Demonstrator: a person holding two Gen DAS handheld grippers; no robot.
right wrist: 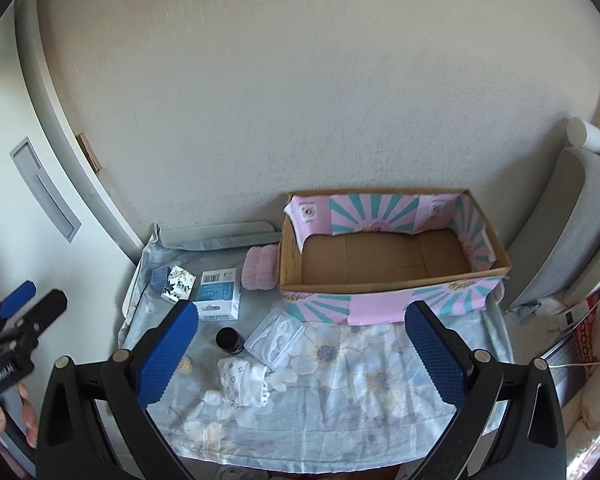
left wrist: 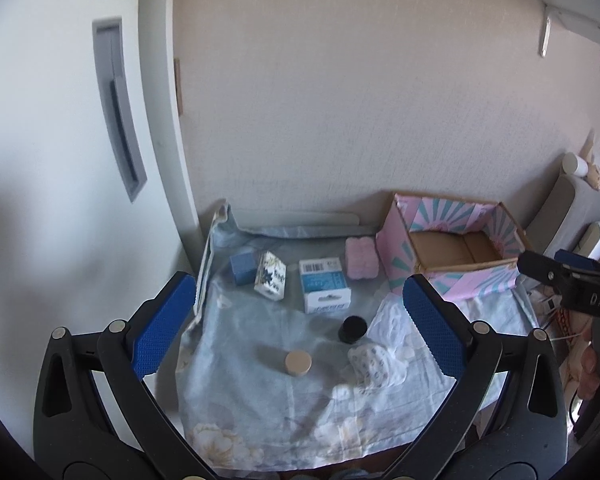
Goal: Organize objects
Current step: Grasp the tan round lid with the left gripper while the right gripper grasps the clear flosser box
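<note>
Both wrist views look down on a desk draped in a pale blue floral cloth (right wrist: 356, 364) set against a cream textured wall (right wrist: 300, 100).

The open cardboard box wrapped in pink-and-teal sunburst paper (right wrist: 392, 304) stands at the back right of the cloth; the right wrist view looks into it, where only its bare brown floor shows.

To its left lie a pink fuzzy pad (right wrist: 260, 268) touching the box wall, a white-and-blue barcode carton (right wrist: 218, 294), a white box with dark floral print (right wrist: 178, 283) and a small dark blue cube box (right wrist: 160, 276).

Nearer the camera stand a black round-lidded jar (right wrist: 229, 341) and a folded white patterned cloth (right wrist: 244, 380).

Only the right wrist view resolves the clear plastic lidded case (right wrist: 274, 338) beside the jar; the left wrist view shows just a pale blur there.

Only the left wrist view shows clearly the short tan-lidded round jar (left wrist: 298, 363), which the right claw's finger mostly hides in the other view.

The left claw (left wrist: 296, 320) hovers above the cloth, its 2 blue pads spread wide, holding nothing.

The right claw (right wrist: 302, 350) hovers likewise, spread wide and bare, in front of the box.

Each view catches the other claw at its edge, with a hand (right wrist: 16, 420) gripping the handle.
</note>
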